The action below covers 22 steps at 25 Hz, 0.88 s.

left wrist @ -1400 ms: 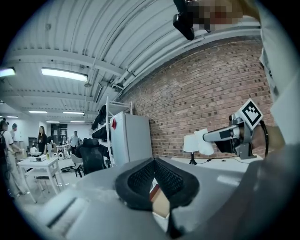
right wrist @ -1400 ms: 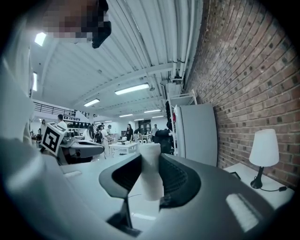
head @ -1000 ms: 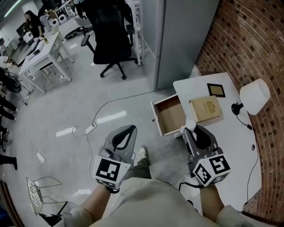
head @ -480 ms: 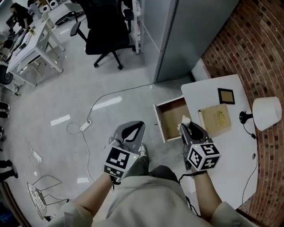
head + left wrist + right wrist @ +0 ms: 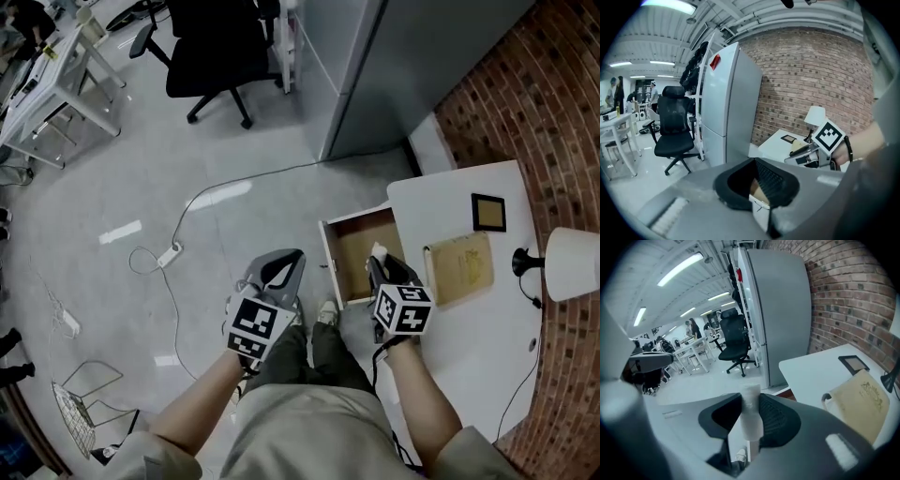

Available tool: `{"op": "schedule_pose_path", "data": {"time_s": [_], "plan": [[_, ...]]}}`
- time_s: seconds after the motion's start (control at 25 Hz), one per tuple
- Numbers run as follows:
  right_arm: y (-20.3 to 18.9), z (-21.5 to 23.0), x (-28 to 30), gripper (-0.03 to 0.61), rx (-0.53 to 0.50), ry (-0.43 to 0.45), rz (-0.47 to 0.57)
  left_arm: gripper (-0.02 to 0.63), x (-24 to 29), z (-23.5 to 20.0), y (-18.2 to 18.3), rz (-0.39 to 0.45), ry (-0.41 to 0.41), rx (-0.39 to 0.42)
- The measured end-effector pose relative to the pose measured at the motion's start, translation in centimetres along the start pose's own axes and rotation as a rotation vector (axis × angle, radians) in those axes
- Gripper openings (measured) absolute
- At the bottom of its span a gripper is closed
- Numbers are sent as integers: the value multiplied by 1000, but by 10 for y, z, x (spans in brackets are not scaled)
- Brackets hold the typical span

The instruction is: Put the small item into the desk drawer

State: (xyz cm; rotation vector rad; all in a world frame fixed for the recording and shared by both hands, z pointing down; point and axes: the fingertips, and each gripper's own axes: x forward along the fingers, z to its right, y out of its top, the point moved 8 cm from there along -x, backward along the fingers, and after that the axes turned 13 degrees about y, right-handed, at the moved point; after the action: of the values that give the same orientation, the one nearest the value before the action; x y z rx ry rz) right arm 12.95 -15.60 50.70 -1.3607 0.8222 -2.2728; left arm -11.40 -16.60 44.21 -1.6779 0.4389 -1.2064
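My right gripper (image 5: 379, 262) is shut on a small white roll-shaped item (image 5: 378, 251), which stands up between the jaws (image 5: 751, 414). It hovers over the near right part of the open wooden desk drawer (image 5: 327, 255), which sticks out of the white desk (image 5: 469, 323). My left gripper (image 5: 292, 262) hangs over the floor to the drawer's left, its jaw tips meeting with nothing in them. In the left gripper view the drawer's edge shows through the loop of those jaws (image 5: 755, 161), and the right gripper's marker cube (image 5: 829, 135) is off to the right.
On the desk lie a tan book (image 5: 461, 265), a small dark picture frame (image 5: 488, 212) and a white lamp (image 5: 574, 262). A grey cabinet (image 5: 375, 66) and a brick wall (image 5: 525, 84) stand behind. A black office chair (image 5: 220, 47) and a power strip with cable (image 5: 169, 255) are on the floor.
My right gripper has moved left with the white item, from beside the drawer's near corner to above its inside. The left gripper has stayed about where it was, shut.
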Motion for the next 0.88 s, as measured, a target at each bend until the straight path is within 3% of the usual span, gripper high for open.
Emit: {"op": "schedule_pose_path", "data": {"time_s": [0.4,0.88], "plan": [[-72,59,100,126,64,10,-242,3,69,6,-86,-173,24,-85],[-169,130,189,127,16,3,-531,3,129,19,-169,-322,-15,-176]]}}
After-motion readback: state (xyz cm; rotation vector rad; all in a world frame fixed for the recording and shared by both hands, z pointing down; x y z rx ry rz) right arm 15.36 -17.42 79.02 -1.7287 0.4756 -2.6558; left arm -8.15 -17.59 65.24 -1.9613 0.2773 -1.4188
